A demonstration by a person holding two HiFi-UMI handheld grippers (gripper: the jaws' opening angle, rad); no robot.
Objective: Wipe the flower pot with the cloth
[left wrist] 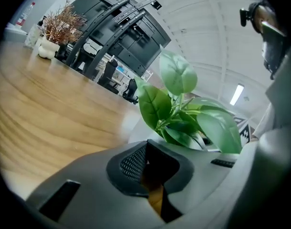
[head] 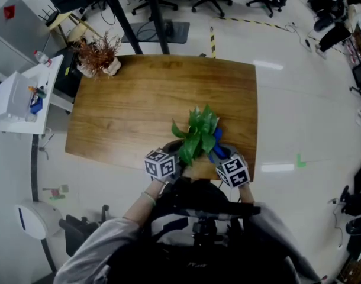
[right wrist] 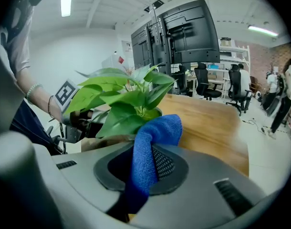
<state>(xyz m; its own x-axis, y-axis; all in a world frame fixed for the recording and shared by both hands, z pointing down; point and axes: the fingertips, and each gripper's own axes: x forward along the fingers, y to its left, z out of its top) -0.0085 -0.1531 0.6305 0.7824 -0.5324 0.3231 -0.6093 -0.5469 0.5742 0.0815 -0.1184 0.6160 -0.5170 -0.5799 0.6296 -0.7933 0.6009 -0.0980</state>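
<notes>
Right hand-held gripper [right wrist: 145, 152] has its jaws pressed together on a blue cloth [right wrist: 152, 137], a fold of which bulges out past the tips toward the plant [right wrist: 129, 104]. Left hand-held gripper [left wrist: 146, 149] also has its jaws together, with nothing caught that I can see; only a sliver of brown shows through the gap behind the tips.

The pot [left wrist: 131, 128] stands near the front edge of the wooden surface [head: 127, 105], between the two grippers and close to both. Leaves hide most of it from above. From the right gripper view the cloth sits just beside the foliage, but whether it touches the pot wall cannot be told.

The step in hand looks like bringing the cloth to the pot, or the very start of wiping. The next move calls for lowering the cloth under the leaves and pressing it against the wall. The left gripper would need to brace the pot, since it stands close to the edge and could slide or tip.
</notes>
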